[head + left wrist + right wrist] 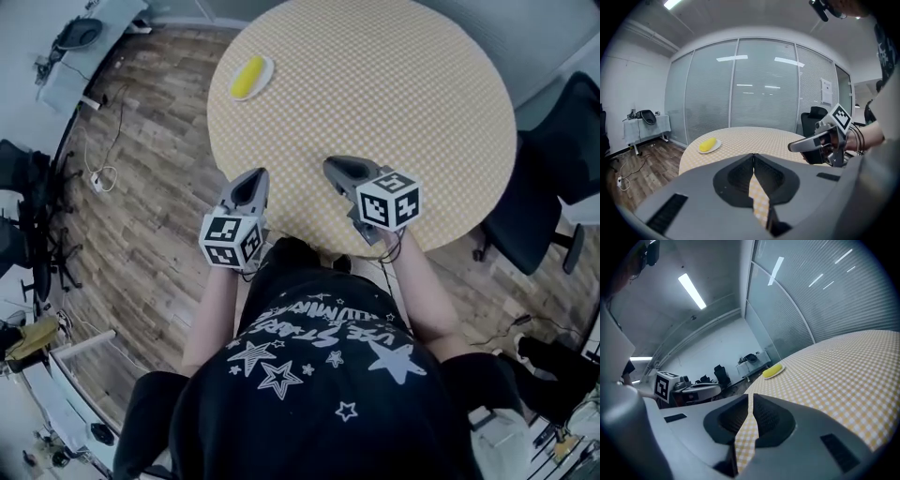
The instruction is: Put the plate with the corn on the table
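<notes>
Pressed together and empty, the left gripper (253, 183) and right gripper (336, 169) hover at the round yellow-checked table's (394, 84) near edge, while the small white plate (269, 67) of yellow corn (247, 77) sits at its far-left edge, likely light, stiff and best pinched by its rim.

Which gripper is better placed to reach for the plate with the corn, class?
Left, probably. The plate with the corn sits at the left edge of the table, almost straight ahead of the left gripper; the right gripper would have to cross over. Both are shut and empty.
</notes>
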### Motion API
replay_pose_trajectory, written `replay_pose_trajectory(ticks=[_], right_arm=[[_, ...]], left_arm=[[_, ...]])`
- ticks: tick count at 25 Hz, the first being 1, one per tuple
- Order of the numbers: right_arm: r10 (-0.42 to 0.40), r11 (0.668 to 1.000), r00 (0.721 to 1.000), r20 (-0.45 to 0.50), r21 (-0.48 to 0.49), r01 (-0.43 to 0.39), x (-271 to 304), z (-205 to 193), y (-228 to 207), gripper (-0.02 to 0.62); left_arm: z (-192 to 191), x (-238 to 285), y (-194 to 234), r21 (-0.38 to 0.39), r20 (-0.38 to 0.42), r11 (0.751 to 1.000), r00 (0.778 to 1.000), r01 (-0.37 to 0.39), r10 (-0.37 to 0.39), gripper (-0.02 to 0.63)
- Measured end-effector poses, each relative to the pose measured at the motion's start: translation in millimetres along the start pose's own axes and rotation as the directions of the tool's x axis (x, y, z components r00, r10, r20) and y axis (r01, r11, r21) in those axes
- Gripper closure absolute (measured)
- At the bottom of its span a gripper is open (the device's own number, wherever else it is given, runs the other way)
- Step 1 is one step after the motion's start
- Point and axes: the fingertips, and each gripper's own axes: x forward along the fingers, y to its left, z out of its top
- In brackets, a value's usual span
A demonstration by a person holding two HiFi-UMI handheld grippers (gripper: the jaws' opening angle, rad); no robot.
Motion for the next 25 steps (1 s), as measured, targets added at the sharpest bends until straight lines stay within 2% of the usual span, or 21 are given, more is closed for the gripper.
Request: replay_pose_trajectory(ticks=[6,9,17,21,25], right_arm=[[0.019,0.999,1.000,0.008,0.028,-0.019,6.9,-8.9,15.4,0.548],[0.016,1.000,1.000,-0.003,0.026,-0.016,7.4,-15.7,21.2,0.548],[-0.061,0.997,0.996,-0.062,0.052,0.064,10.9,-30.9,35.1,0.548],[-0.082,0.992,0.994,-0.072,0.091,0.088,15.8,-36.3,36.3,0.548],[-0.058,0.995,0.995,-0.083,0.076,0.065,16.6,-42.4,39.9,0.548]], left_arm=[[-3.8,-9.6,2.4,-0.008,0.004,1.000,1.000,0.008,-0.008,0.598],[-7.4,-11.6,10.8,-0.043,0.018,0.999,1.000,-0.003,0.003,0.598],[-39.8,-20.3,30.0,-0.096,-0.023,0.994,0.999,0.044,-0.047,0.598],[-48.0,-18.3,35.8,-0.098,-0.042,0.994,0.997,0.054,-0.058,0.598],[-43.5,-21.2,26.5,-0.085,-0.034,0.996,0.999,0.035,-0.038,0.598]])
